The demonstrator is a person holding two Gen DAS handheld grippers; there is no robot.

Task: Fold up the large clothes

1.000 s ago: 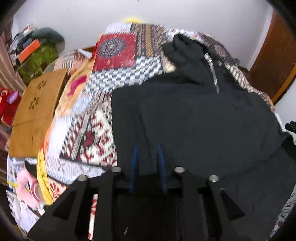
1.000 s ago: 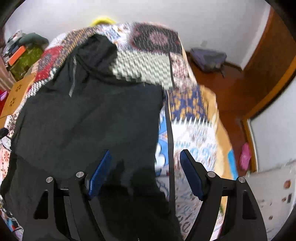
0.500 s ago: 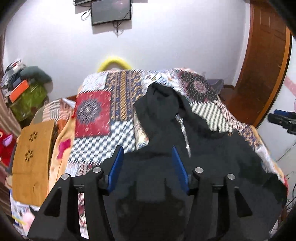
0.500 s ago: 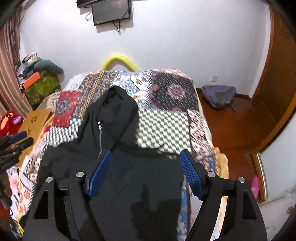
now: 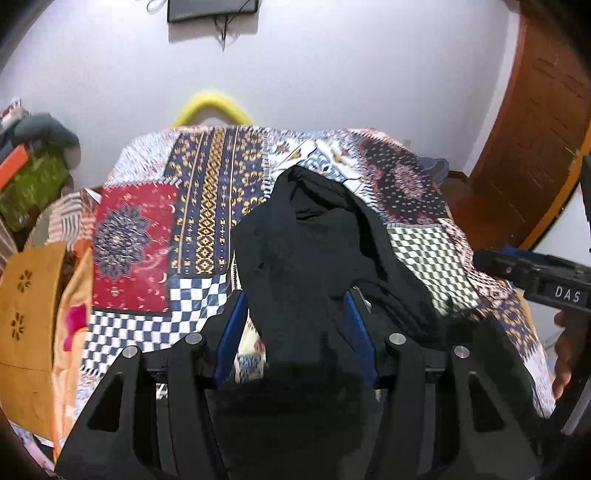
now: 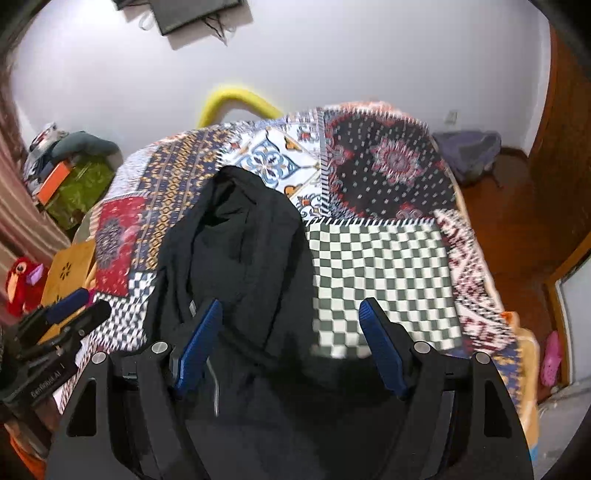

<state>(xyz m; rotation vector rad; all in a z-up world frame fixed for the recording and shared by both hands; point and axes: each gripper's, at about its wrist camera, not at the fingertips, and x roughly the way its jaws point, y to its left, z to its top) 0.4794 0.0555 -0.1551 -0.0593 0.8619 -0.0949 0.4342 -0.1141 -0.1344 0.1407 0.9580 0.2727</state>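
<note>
A large black hooded garment (image 5: pixel 317 254) lies lengthwise on the patchwork bedspread (image 5: pixel 207 192), hood toward the far wall. It also shows in the right wrist view (image 6: pixel 236 258). My left gripper (image 5: pixel 295 328) is open, raised over the garment's near part, with black cloth showing between its blue fingers. My right gripper (image 6: pixel 288 332) is open and empty above the garment's right edge and the green checked patch (image 6: pixel 384 273). The right gripper shows at the right of the left wrist view (image 5: pixel 532 273), and the left gripper shows at the left of the right wrist view (image 6: pixel 62 317).
A yellow hoop (image 5: pixel 212 105) stands behind the bed. A wooden stool top (image 5: pixel 27 314) is at the bed's left, with piled things (image 6: pixel 70 166) beyond. A wooden door (image 5: pixel 535 129) and a grey bag (image 6: pixel 469 151) on the floor are at the right. A screen (image 5: pixel 212 9) hangs on the wall.
The left gripper opened, letting go of the black cloth. Both grippers lifted and tilted up from the garment, so the wall and the whole bed came into view.
</note>
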